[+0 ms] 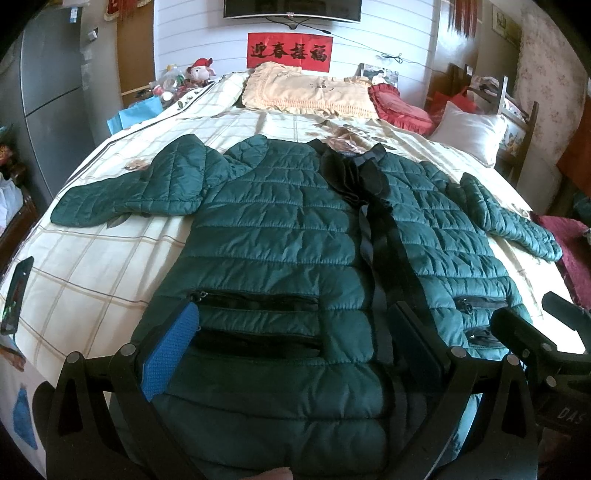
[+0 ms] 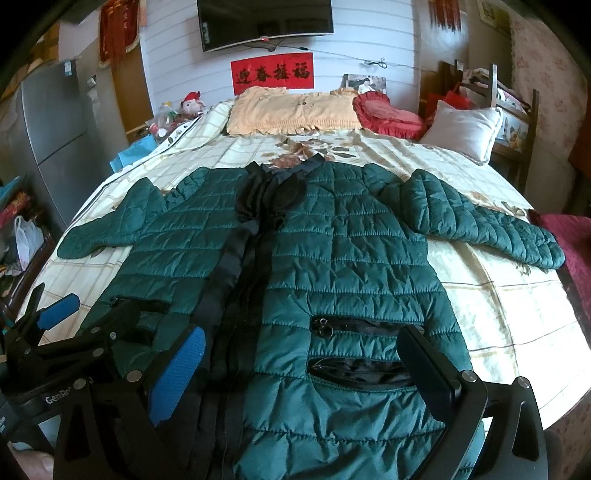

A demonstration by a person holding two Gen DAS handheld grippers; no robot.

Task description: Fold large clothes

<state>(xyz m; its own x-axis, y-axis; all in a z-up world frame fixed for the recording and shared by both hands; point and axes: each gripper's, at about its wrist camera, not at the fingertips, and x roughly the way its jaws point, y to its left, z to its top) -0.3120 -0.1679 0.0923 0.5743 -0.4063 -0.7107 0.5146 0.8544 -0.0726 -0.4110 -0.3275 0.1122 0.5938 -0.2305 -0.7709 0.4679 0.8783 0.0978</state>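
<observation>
And here we are at the foot of the bed, with the dark green quilted puffer jacket (image 1: pixel 280 229) spread face up on the cream checked bedspread (image 1: pixel 92 266), black front placket running up the middle, both sleeves thrown out to the sides. By the look of it no fold has been made: body flat, left sleeve (image 1: pixel 129 192) and right sleeve (image 2: pixel 491 229) both fully out, the hem nearest us. So everything is left to do, as I judge it: sleeves in, sides over, then the body doubled up.

The left gripper (image 1: pixel 291 332) hovers over the left half near the zipped pockets, jaws wide apart and holding nothing. The right gripper (image 2: pixel 303 358) hangs over the other half, jaws just as wide, also empty. Each shows up at the edge of the other's view.

The surface is soft and roomy, the bedspread lying fairly smooth around the jacket. At the head sit a pale yellow frilled pillow (image 2: pixel 291 110), a red ruffled cushion (image 2: pixel 388 114) and a white pillow (image 2: pixel 461 129). Behind them, a white panelled wall with a red banner (image 2: pixel 273 72) under a wall-mounted television (image 2: pixel 264 22), and a grey fridge (image 1: pixel 51 92) on the left
</observation>
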